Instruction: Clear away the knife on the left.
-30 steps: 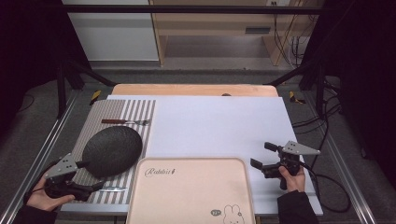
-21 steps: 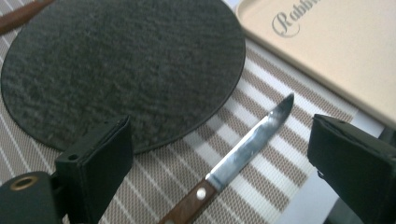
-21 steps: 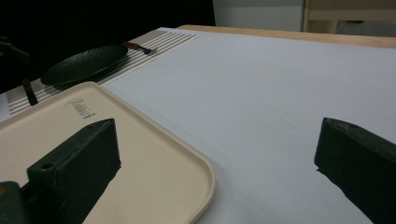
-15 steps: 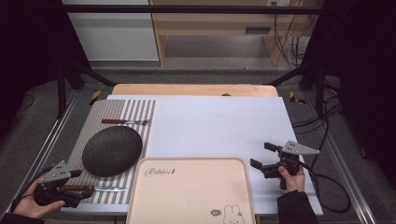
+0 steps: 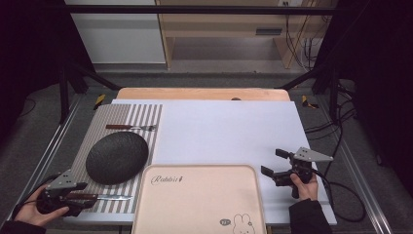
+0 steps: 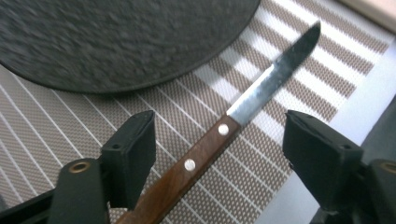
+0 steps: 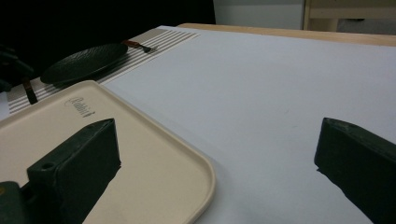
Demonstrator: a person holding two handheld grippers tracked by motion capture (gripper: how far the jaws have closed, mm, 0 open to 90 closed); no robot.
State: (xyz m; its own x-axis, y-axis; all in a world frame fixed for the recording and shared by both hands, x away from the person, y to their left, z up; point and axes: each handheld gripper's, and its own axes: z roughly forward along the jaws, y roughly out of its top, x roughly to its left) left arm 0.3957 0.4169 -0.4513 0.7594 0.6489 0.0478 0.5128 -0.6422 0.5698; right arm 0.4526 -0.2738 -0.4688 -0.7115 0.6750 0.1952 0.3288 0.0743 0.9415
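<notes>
The knife point(image 6: 219, 144) is lying on the striped mat point(image 5: 122, 117) at the near left of the worktop point(image 5: 229, 131), just in front of the dark plate point(image 5: 117, 157), its blade pointing toward the tray point(image 5: 199, 204). The left gripper point(image 6: 219, 154) is straddling the wooden handle, its jaws having just been closing yet standing clear of the handle on both sides. The right gripper point(image 5: 273, 164) is hovering beside the tray's right edge, jaws wide apart and empty. A fork point(image 5: 130, 127) is lying beyond the plate.

We see the left gripper point(image 5: 80, 196) held low and level, its jaws just closing yet seemingly apart, while the right gripper point(image 5: 272, 163) rests level with jaws wide.
</notes>
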